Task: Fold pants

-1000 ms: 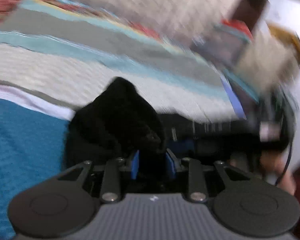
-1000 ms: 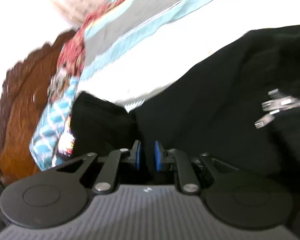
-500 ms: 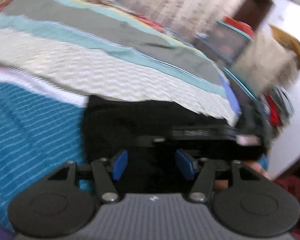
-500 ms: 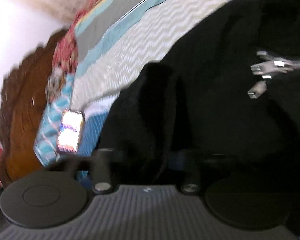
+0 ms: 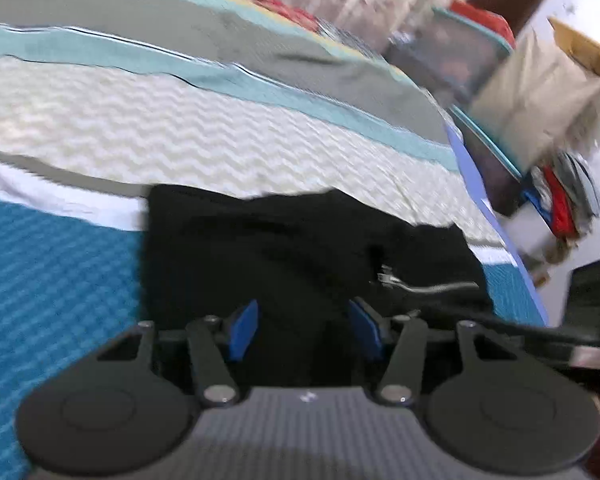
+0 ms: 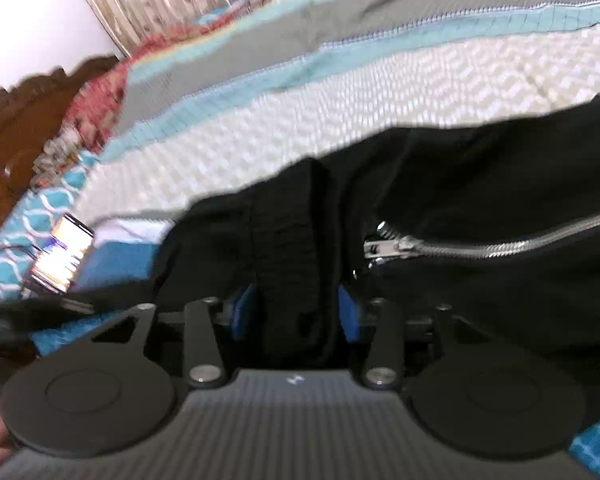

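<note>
In the left wrist view, the black fabric pants [image 5: 300, 248] lie straight ahead on the striped woven bedspread [image 5: 180, 128], running left to right; the left gripper [image 5: 305, 330] is spread, empty. In the right wrist view, the right gripper [image 6: 296, 312] is parted, a gathered ridge of cloth between its blue pads [image 6: 346, 312]; whether they pinch it is unclear, and the metal zipper [image 6: 460, 246] lies right.

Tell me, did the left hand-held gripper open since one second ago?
Yes. The left hand-held gripper then pinched the black pants; now its blue pads stand apart, nothing between, and the pants lie flat on the bedspread.
</note>
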